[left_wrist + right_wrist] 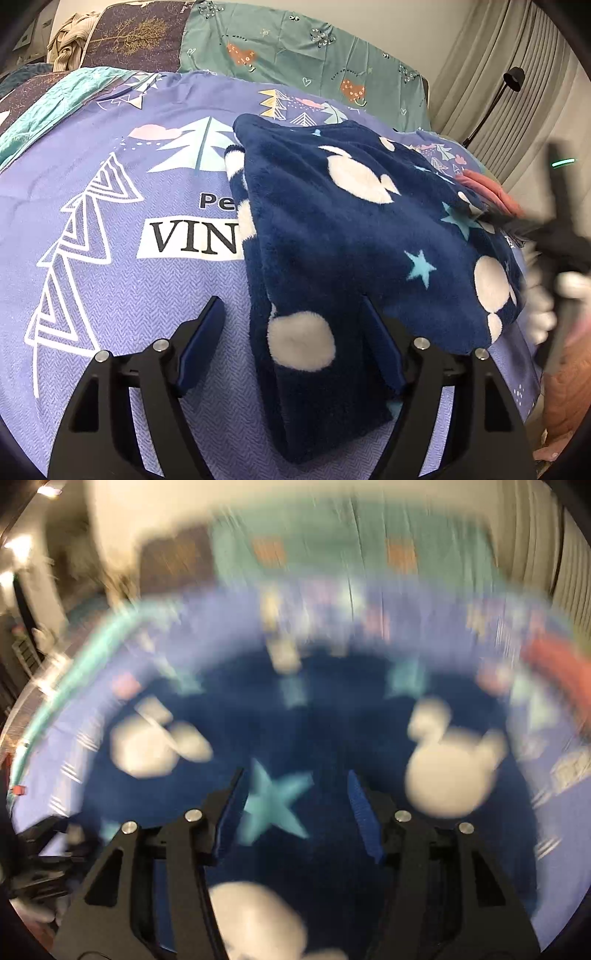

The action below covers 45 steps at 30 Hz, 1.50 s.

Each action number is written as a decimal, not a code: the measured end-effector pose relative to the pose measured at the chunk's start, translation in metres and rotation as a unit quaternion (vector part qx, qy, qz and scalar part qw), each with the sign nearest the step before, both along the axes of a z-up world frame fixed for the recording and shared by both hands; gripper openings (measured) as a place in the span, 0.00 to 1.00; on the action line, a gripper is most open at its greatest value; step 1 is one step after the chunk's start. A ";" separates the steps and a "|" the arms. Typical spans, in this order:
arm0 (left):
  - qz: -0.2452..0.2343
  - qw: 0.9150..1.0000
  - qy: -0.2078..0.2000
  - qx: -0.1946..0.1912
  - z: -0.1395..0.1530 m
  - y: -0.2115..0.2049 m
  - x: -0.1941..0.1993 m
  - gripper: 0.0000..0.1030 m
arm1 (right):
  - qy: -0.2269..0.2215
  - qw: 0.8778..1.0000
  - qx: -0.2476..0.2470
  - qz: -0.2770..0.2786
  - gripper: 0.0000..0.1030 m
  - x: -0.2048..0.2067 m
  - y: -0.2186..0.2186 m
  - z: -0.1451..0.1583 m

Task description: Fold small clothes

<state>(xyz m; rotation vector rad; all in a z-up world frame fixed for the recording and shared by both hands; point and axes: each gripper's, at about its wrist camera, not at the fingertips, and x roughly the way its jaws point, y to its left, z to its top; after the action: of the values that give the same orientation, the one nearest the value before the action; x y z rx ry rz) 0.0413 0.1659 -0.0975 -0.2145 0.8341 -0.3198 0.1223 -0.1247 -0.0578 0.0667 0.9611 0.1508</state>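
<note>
Navy fleece garment (332, 229) lies partly folded mid-bed, toward the right edge of the purple bedspread (110, 277). Left gripper (295, 332) jaws apart, straddling its near fold; right gripper (295, 801) apart above it, view blurred. Risk: thick fleece springs open, or the bedspread gets pinched too.

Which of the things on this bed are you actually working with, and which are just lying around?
Part of the job:
- navy fleece garment, being folded
- left gripper, open
- right gripper, open

Just lying about:
- purple bedspread underneath
- pink cloth behind the garment
- green pillow
- black lamp
</note>
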 end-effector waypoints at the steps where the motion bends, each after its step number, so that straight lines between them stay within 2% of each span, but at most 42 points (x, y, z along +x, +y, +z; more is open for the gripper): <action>1: -0.002 1.000 0.000 0.000 0.000 -0.001 0.000 0.76 | 0.013 1.000 0.011 -0.006 0.58 0.008 -0.003 -0.016; 2: -0.003 1.000 0.000 0.002 -0.001 -0.002 0.000 0.77 | -0.007 1.000 0.007 -0.004 0.58 0.007 -0.003 -0.017; 3: -0.003 1.000 0.001 0.004 -0.001 -0.003 0.001 0.77 | -0.006 1.000 0.000 -0.004 0.58 0.005 -0.002 -0.014; 6: -0.007 1.000 0.003 0.006 -0.002 -0.006 0.002 0.80 | 0.004 1.000 -0.002 -0.001 0.59 0.005 -0.001 -0.010; 10: -0.010 1.000 0.003 0.003 -0.003 -0.006 0.002 0.82 | 0.036 0.999 0.019 -0.004 0.59 0.017 -0.007 0.002; 12: -0.010 1.000 0.004 0.001 -0.003 -0.006 0.003 0.83 | 0.020 1.000 0.022 -0.007 0.59 0.022 -0.005 0.020; 14: -0.011 1.000 0.004 0.000 -0.003 -0.006 0.003 0.84 | -0.013 1.000 -0.001 -0.006 0.59 0.034 0.004 0.038; 16: -0.011 1.000 0.003 -0.001 -0.003 -0.007 0.002 0.84 | -0.025 1.000 -0.005 -0.005 0.59 0.049 0.007 0.046; 18: -0.011 1.000 0.003 -0.002 -0.003 -0.007 0.002 0.84 | -0.006 1.000 -0.012 -0.008 0.58 0.078 0.008 0.037; 19: -0.011 1.000 0.003 -0.002 -0.003 -0.007 0.002 0.84 | 0.016 0.999 -0.026 -0.012 0.59 0.091 0.009 0.023; 20: -0.012 1.000 0.003 -0.003 -0.003 -0.007 0.002 0.85 | 0.051 0.998 -0.038 -0.015 0.62 0.109 0.008 -0.003; 21: -0.013 1.000 0.003 -0.005 -0.003 -0.007 0.002 0.86 | 0.057 0.998 -0.034 -0.017 0.64 0.117 0.006 -0.019; 26: -0.017 1.000 0.006 -0.003 -0.003 -0.009 0.003 0.87 | 0.032 0.998 -0.046 -0.019 0.65 0.111 0.009 -0.016; 29: -0.016 1.000 0.004 0.000 -0.003 -0.010 0.003 0.87 | 0.026 0.999 -0.019 -0.017 0.63 0.107 0.003 -0.012; 31: -0.015 1.000 0.003 0.001 -0.003 -0.011 0.003 0.87 | 0.014 1.000 -0.005 -0.018 0.62 0.097 -0.002 -0.003; 34: -0.014 1.000 0.002 0.000 -0.003 -0.011 0.002 0.87 | -0.011 1.000 -0.010 -0.018 0.62 0.075 -0.003 0.017; 37: -0.013 1.000 0.001 0.003 -0.002 -0.012 0.002 0.87 | -0.044 0.999 -0.015 0.026 0.62 0.034 0.008 0.041; 39: -0.013 1.000 0.000 0.004 -0.002 -0.012 0.001 0.87 | -0.086 0.993 -0.046 0.068 0.65 -0.002 0.023 0.054; 41: -0.012 1.000 0.000 0.004 -0.002 -0.011 0.001 0.87 | -0.124 0.982 -0.080 0.121 0.68 -0.039 0.043 0.060; 43: -0.011 1.000 -0.001 0.003 -0.002 -0.011 0.000 0.87 | -0.139 0.971 -0.099 0.167 0.70 -0.069 0.060 0.058; 45: -0.010 1.000 -0.003 0.000 -0.001 -0.010 0.000 0.87 | -0.134 0.965 -0.100 0.201 0.70 -0.093 0.074 0.051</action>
<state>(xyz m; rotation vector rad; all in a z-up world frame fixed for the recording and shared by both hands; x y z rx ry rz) 0.0409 0.1561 -0.0988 -0.2058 0.8314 -0.3384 0.0288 -0.0502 -0.0068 -0.3303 0.7052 0.4246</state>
